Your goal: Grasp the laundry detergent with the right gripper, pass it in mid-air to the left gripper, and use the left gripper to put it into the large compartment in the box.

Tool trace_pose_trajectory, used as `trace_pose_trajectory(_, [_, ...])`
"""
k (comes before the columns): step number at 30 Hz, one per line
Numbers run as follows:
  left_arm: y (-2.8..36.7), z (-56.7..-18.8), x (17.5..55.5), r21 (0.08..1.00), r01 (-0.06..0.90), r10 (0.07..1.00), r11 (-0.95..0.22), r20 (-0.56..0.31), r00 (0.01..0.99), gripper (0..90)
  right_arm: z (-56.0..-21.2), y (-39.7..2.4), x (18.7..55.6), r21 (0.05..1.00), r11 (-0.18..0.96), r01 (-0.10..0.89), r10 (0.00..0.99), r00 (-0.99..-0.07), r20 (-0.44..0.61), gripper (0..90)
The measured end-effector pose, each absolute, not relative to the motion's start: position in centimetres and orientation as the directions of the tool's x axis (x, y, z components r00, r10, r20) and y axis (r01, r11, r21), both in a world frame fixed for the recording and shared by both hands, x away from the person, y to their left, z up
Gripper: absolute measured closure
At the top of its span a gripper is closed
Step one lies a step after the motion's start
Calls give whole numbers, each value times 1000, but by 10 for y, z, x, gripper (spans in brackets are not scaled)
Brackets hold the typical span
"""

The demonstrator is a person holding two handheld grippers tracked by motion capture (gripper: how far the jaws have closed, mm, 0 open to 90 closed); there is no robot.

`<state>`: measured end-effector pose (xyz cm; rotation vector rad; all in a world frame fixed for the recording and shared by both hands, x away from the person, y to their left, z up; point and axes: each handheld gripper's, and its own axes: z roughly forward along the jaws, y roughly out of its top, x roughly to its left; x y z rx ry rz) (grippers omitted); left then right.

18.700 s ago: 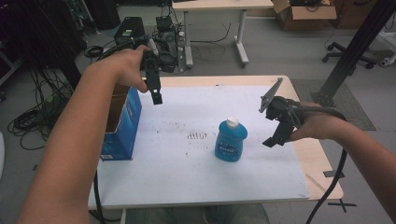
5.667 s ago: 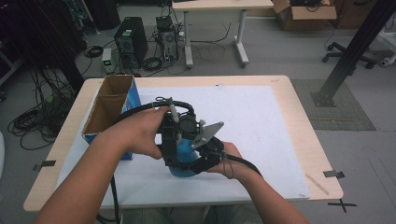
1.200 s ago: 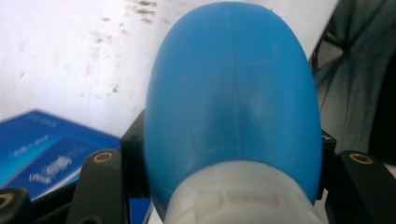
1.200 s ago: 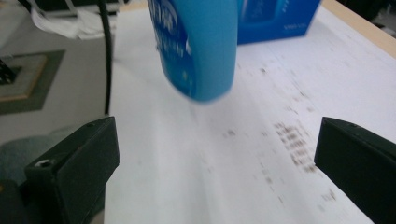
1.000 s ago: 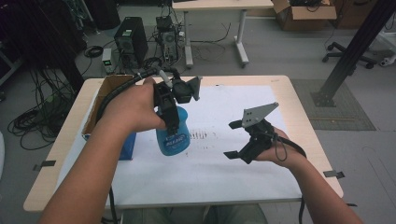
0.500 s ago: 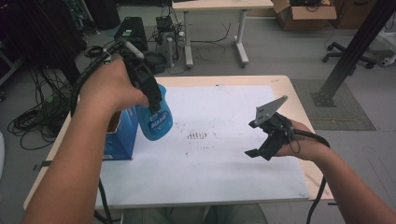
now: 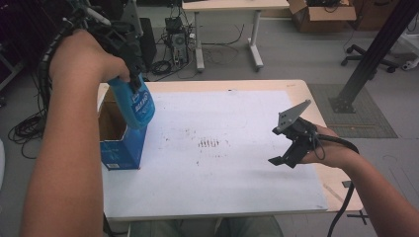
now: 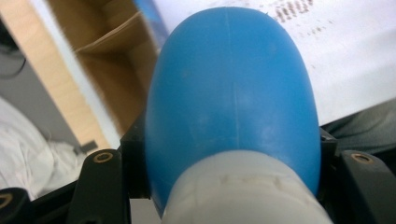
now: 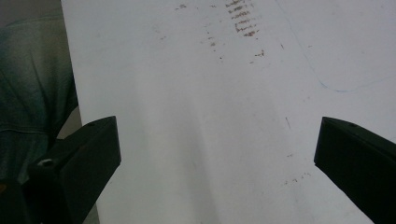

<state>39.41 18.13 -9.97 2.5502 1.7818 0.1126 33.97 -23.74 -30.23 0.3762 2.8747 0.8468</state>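
Note:
A blue plastic bottle [image 7: 134, 102] with a white cap hangs tilted in the air over the open cardboard box [image 7: 117, 129] at the table's left edge. My left gripper [image 7: 129, 63] is shut on its neck. In the left gripper view the blue bottle [image 8: 232, 93] bulges out from between the black jaws, its white cap nearest the camera, and the box's brown inside [image 8: 105, 56] lies behind it. My right gripper [image 7: 285, 148] hovers over the right part of the white sheet [image 7: 217, 148], open with nothing between its fingers. In the right gripper view my right gripper [image 9: 217, 154] has its jaws wide apart over the white sheet [image 9: 196, 116].
The box has blue printed sides and stands on the table's left edge with its flaps up. Small brown marks [image 7: 210, 143] dot the middle of the sheet. The wooden table rim [image 7: 341, 182] runs along the right. Beyond the table are a second desk [image 7: 227, 19], cables and a black post [image 7: 368, 54].
My left gripper has carried the bottle left and up, from over the sheet to above the box opening. The right gripper has drifted slightly right and stays open.

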Motion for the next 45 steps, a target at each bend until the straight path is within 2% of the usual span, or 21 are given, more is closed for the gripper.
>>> trace_pose_trajectory(15, [226,-86,405,63,994,996,-91,13,90,387,-306,-237,343,548,812,202,267,-963,-41,7])
trace_pose_trajectory(21, [245,-85,405,62,998,999,-10,41,7,387,-308,-238,344,544,813,206,269,-963,-37,7])
trace_pose_trajectory(32, [261,-93,406,69,997,999,14,40,-17,387,-308,-235,344,535,819,206,266,-963,-37,8])
trace_pose_trajectory(45, [268,-120,409,51,999,999,5,41,-7,387,-308,-232,340,529,823,204,265,-963,-40,9])
